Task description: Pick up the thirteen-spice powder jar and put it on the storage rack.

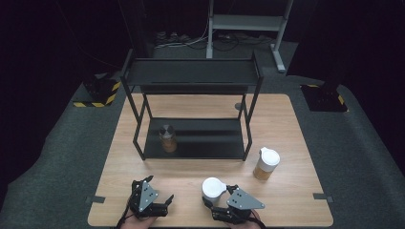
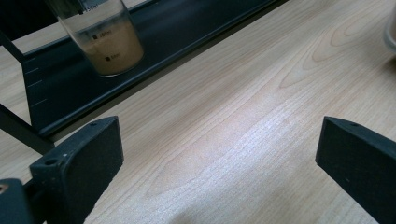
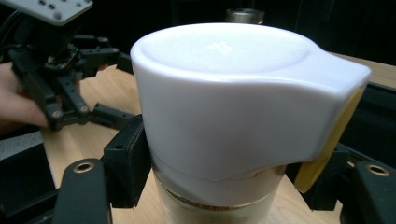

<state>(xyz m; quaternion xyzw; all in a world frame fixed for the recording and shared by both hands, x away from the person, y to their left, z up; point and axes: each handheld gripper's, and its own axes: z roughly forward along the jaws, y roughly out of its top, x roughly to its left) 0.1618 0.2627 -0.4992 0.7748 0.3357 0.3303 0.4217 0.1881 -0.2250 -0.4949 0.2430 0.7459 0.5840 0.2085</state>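
Note:
A jar with a white spouted lid stands upright near the table's front edge. My right gripper is shut on its glass body below the lid, one jaw on each side. My left gripper rests just left of it, open, with bare wood between its jaws. A second white-lidded jar of brown powder stands on the table to the right. A third jar, metal-lidded and partly full of brown powder, sits on the rack's lower shelf.
A black two-tier metal rack takes up the middle and back of the wooden table. Its front legs and lower shelf edge lie just ahead of my grippers. In the right gripper view a hand holds the left gripper.

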